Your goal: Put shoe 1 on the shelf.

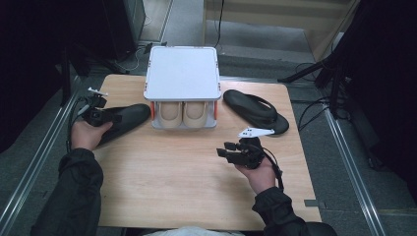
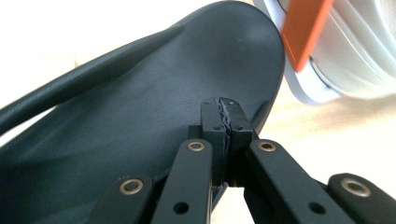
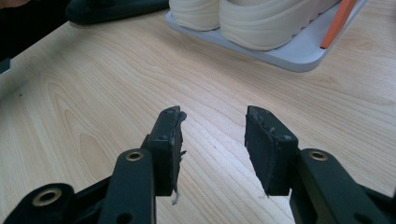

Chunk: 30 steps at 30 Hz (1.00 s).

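On the pale wood-grain tabletop (image 1: 196, 167), set over a grey floor with dark stands and cables around it, you are working beside a small white shelf rack (image 1: 182, 73) with orange posts. A pair of cream shoes (image 1: 183, 114) is sitting on its lower tier. Your left tongs (image 1: 114, 117) are pressing together on the edge of a black sandal (image 1: 129, 118), which is lying at the tabletop's left side, its toe just beside the rack's base. In the left gripper view that sandal (image 2: 140, 116) is looking smooth, matte and rubbery, with a rounded toe and a thick strap curving off to one side. Your right tongs (image 3: 212, 140) are hovering spread apart over bare wood in front of the rack, their padded faces frayed. A second black sandal (image 1: 255, 110) is resting at the rack's right.
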Each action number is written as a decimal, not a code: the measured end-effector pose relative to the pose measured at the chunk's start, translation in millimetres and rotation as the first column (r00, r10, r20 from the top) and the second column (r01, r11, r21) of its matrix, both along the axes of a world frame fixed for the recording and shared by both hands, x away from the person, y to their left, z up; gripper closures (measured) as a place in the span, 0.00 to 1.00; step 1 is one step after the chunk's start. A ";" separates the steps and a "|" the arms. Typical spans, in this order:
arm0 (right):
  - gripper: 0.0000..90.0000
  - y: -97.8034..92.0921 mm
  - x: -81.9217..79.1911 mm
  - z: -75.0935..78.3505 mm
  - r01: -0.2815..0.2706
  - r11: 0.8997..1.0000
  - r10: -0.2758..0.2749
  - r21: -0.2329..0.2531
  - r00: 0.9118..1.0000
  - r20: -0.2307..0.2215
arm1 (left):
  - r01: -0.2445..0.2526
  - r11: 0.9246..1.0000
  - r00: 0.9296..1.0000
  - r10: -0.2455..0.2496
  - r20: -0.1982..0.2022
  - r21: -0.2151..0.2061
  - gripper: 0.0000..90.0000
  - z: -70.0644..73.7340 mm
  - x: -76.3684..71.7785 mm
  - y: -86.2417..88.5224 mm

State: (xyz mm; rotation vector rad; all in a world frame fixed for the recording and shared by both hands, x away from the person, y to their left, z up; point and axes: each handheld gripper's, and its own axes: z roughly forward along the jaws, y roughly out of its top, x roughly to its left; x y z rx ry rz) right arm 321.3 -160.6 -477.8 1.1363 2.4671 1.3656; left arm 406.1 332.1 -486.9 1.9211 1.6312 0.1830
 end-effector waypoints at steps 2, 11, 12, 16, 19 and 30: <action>0.63 1.1 0.5 0.3 -0.003 1.000 0.003 0.002 1.000 -0.003 | 0.012 1.000 1.000 -0.012 0.000 -0.008 1.00 -0.9 -8.0 0.3; 0.63 9.4 2.6 -2.5 -0.030 0.999 0.030 -0.009 0.999 -0.010 | 0.003 1.000 1.000 -0.002 0.030 -0.030 1.00 4.9 -34.1 3.6; 0.63 10.5 2.9 -2.7 -0.033 0.999 0.033 -0.006 0.999 -0.009 | -0.004 0.999 0.999 0.005 0.039 -0.034 1.00 6.7 -36.4 3.9; 0.63 11.9 5.1 -2.7 -0.037 0.999 0.037 -0.005 0.999 -0.012 | -0.030 0.999 0.996 0.033 0.081 -0.031 1.00 15.7 -53.3 7.6; 0.63 12.5 8.2 -2.2 -0.040 0.999 0.040 -0.001 0.999 -0.013 | -0.049 0.998 0.995 0.052 0.086 -0.033 1.00 16.9 -67.6 12.0; 0.63 22.5 17.0 -0.3 -0.068 0.998 0.068 0.000 0.998 -0.011 | -0.101 0.995 0.995 0.101 0.010 -0.017 1.00 -7.3 -99.2 24.1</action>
